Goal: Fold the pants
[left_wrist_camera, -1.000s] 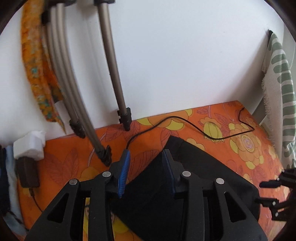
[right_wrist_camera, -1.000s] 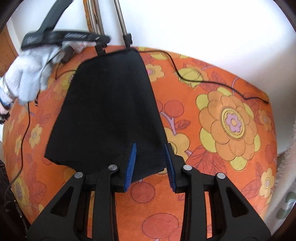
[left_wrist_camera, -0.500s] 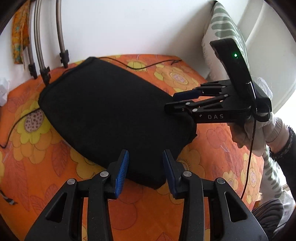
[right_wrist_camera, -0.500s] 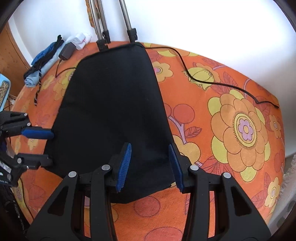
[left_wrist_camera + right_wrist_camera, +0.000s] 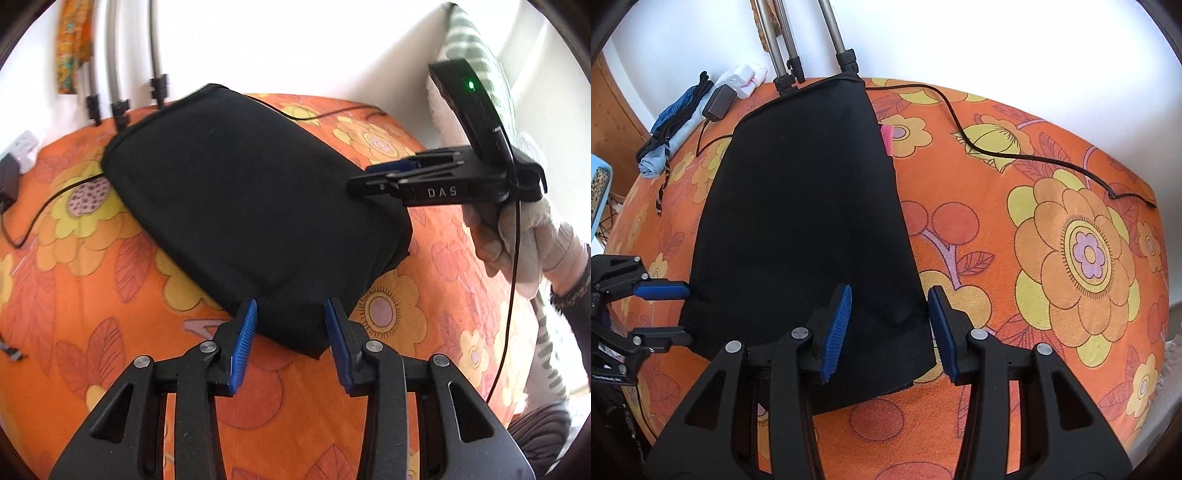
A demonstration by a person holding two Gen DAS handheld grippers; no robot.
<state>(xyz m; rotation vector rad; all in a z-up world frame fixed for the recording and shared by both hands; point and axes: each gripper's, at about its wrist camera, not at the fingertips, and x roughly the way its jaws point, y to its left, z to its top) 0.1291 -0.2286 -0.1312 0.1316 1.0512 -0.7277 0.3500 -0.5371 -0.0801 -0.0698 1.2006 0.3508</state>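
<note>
Pants [image 5: 251,206]: black, matte, smooth fabric, folded into a tapering flat slab; they lie on the bed directly ahead of both claws, the near hem reaching between each claw's pads.
Left claw [image 5: 290,336]: released, ribbed blue pads spread wide, straddling a rounded corner of the pants; nothing gripped.
Right claw [image 5: 889,330]: released, blue pads apart over the near right corner of the pants [image 5: 798,221]; nothing gripped.
Bedspread [image 5: 92,295]: orange, soft-napped cloth with a yellow floral print, under the pants.
Cable [image 5: 1015,151]: thin black cord, curving across the bedspread [image 5: 1071,258] ahead and right of the right claw.
Tripod legs [image 5: 834,37]: grey metal tubes, past the far end of the pants.
</note>
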